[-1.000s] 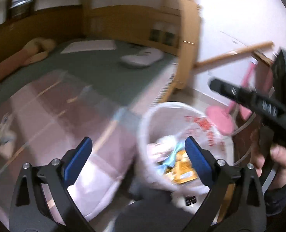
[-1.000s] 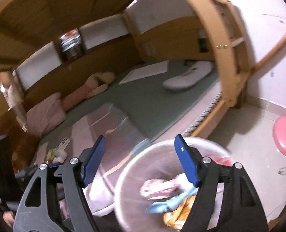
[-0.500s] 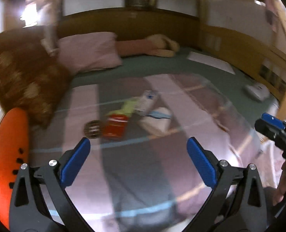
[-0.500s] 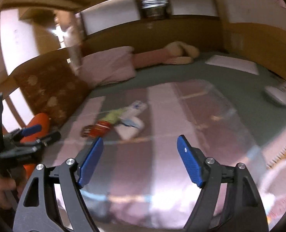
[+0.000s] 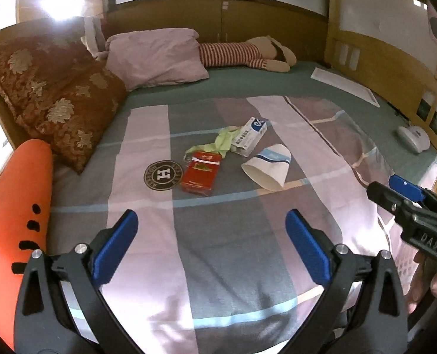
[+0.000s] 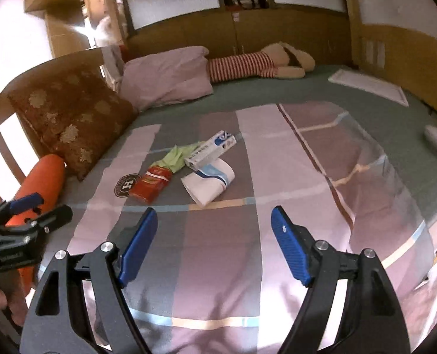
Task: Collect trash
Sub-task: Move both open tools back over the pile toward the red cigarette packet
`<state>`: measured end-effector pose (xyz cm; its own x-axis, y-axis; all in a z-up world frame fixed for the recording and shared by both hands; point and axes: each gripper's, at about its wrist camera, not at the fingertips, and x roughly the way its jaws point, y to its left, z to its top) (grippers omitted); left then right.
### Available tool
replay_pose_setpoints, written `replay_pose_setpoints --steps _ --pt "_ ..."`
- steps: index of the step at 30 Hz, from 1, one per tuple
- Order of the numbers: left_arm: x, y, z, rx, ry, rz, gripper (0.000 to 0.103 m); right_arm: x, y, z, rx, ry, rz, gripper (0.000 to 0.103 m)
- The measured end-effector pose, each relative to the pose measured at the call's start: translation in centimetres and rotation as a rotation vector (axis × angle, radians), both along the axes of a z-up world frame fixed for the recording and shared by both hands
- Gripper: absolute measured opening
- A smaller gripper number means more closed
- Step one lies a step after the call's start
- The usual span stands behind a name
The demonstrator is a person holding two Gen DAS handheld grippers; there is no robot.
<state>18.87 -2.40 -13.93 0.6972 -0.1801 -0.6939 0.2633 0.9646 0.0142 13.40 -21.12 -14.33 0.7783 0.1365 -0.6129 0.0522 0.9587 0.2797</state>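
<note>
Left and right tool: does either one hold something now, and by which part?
Nothing is held. Left tool and right tool are both open, apart from the trash.

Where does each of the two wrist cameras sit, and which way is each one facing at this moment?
Left wrist: on the left gripper, open, facing across the bed toward the headboard; the right gripper and fingers behind it show at right.
Right wrist: on the right gripper, open, facing likewise; the left gripper shows at left.
Shared: red packet, paper cup, white box, green wrapper, pink pillow.
</note>
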Motion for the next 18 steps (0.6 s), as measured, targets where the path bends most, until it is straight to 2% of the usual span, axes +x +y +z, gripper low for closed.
replay_pose_setpoints --steps 7,14,16,18 --pt "0.2 -0.2 -0.6 0.021 0.007 0.0 0.1 0.7 0.5 -0.3 0.009 0.006 0.008 0.078" --pt "3.2 -0.8 -1.4 0.064 0.014 -0.001 0.1 3.4 0.9 -1.0 0.036 0.046 0.015 0.078" --pt "4.5 -1.2 -2.0 0.081 0.016 -0.022 0.1 5.5 0.4 -1.9 0.095 0.089 0.016 0.078" --pt "6.2 -1.7 -3.0 0.116 0.01 -0.04 0.1 8.1 -0.4 -3.6 0.198 0.153 0.009 0.078"
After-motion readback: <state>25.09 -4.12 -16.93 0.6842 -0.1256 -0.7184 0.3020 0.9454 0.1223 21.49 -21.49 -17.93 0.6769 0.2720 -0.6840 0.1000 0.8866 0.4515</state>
